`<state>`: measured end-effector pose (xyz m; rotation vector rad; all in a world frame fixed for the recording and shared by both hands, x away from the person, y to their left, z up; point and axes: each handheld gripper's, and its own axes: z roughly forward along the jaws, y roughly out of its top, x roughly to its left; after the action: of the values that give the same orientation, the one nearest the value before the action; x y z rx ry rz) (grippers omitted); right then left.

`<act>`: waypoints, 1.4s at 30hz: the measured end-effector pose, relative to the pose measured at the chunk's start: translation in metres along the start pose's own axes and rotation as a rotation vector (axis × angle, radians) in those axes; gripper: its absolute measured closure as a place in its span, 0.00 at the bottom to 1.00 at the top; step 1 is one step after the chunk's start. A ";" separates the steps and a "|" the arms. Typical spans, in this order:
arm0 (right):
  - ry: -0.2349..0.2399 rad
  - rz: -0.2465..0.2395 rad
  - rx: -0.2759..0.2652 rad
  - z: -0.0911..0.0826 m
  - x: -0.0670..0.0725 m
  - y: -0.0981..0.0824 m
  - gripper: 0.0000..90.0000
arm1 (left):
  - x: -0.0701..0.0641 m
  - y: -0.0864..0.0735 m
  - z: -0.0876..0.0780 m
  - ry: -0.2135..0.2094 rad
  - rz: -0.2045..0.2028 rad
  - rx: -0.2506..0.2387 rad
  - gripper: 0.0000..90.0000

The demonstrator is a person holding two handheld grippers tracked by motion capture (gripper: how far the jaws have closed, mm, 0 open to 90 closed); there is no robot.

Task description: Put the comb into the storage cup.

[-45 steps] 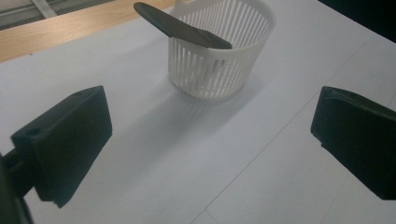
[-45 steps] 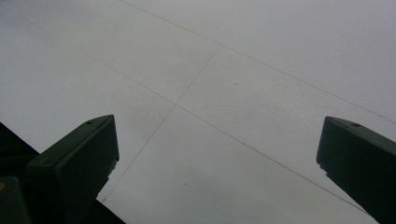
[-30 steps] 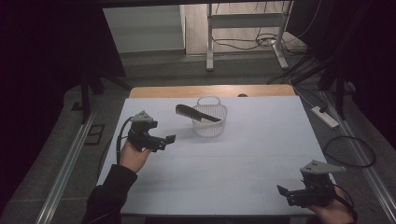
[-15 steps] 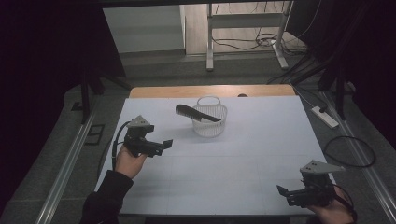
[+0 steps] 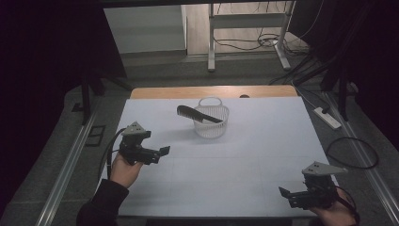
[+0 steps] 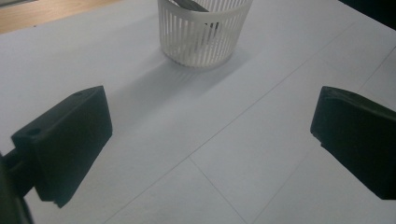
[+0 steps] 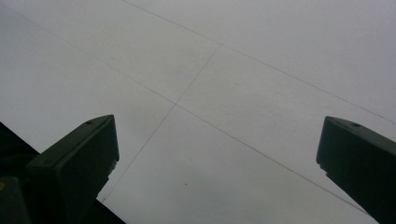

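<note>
My left gripper is black, with a grey three-cornered plate on top and a black cable looping from its back. My right gripper looks the same. My fingers are thick, flat black blocks, each with a small hole near the tip. My left sleeve is dark.

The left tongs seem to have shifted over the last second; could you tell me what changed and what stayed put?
The left tongs drew back from the basket toward the person and the table's left edge, jaws open and empty throughout. Nothing was grasped or released. The right tongs stayed open at the near right corner, and the comb stayed lying across the basket's rim.
</note>
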<state>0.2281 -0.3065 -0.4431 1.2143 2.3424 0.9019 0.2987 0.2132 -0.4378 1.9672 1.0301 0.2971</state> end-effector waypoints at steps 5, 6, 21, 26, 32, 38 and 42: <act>0.000 0.002 0.001 0.000 0.000 0.000 0.00 | -0.003 -0.005 -0.005 0.007 0.002 -0.003 0.00; 0.000 0.002 0.001 0.000 0.000 0.000 0.00 | -0.004 -0.006 -0.006 0.008 0.000 -0.004 0.00; 0.002 0.005 0.003 0.000 0.000 0.000 0.00 | -0.010 -0.022 -0.020 0.016 -0.011 -0.009 0.00; 0.002 0.005 0.003 0.000 0.000 0.000 0.00 | -0.011 -0.026 -0.024 0.018 -0.018 -0.012 0.00; 0.002 0.004 0.004 0.000 0.000 0.000 0.00 | -0.012 -0.032 -0.030 0.021 -0.026 -0.016 0.00; 0.004 0.003 0.004 0.000 0.000 0.000 0.00 | -0.013 -0.037 -0.037 0.028 -0.037 -0.023 0.00; 0.005 0.003 0.004 0.000 0.000 0.000 0.00 | -0.013 -0.041 -0.041 0.034 -0.041 -0.025 0.00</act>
<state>0.2285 -0.3064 -0.4431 1.2185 2.3482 0.9023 0.2453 0.2392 -0.4437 1.9219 1.0823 0.3205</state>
